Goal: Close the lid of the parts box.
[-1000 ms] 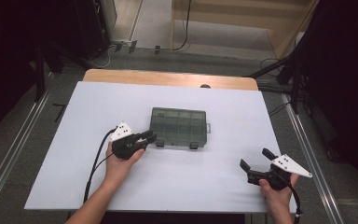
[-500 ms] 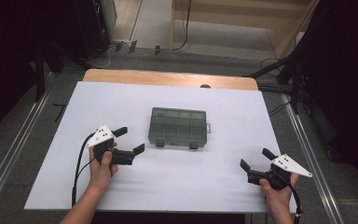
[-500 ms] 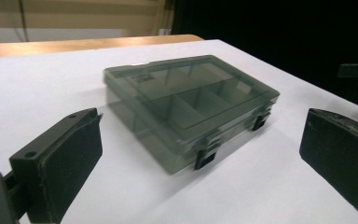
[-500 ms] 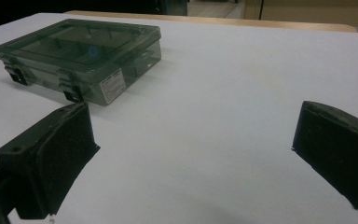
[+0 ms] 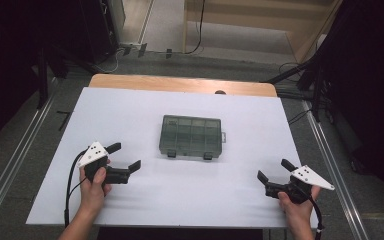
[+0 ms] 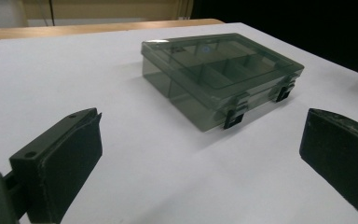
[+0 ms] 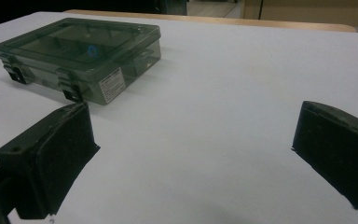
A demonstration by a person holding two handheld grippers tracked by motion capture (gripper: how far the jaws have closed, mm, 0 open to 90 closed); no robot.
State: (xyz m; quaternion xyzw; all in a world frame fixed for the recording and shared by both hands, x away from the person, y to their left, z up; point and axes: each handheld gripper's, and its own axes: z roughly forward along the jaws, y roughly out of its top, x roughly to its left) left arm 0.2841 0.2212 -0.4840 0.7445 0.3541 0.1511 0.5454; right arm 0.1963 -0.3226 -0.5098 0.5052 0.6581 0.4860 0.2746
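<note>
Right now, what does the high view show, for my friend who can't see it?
A closed, smoky clear compartment box sits mid-table on a white table. The left gripper and right gripper, each hand-held and open, rest apart from it near the front edge.

A white sheet [image 5: 130,115] is laid over a wooden table [image 5: 180,84]. Grey carpeted floor [image 5: 25,150] is seen at nine o'clock, metal rails [image 5: 10,165] alongside, and black curtains [image 5: 375,75] at three o'clock.

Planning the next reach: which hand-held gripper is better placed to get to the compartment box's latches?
Left, probably. The left hand-held gripper sits open, nearer the compartment box, latches just ahead. The right hand-held gripper is farther off.
</note>
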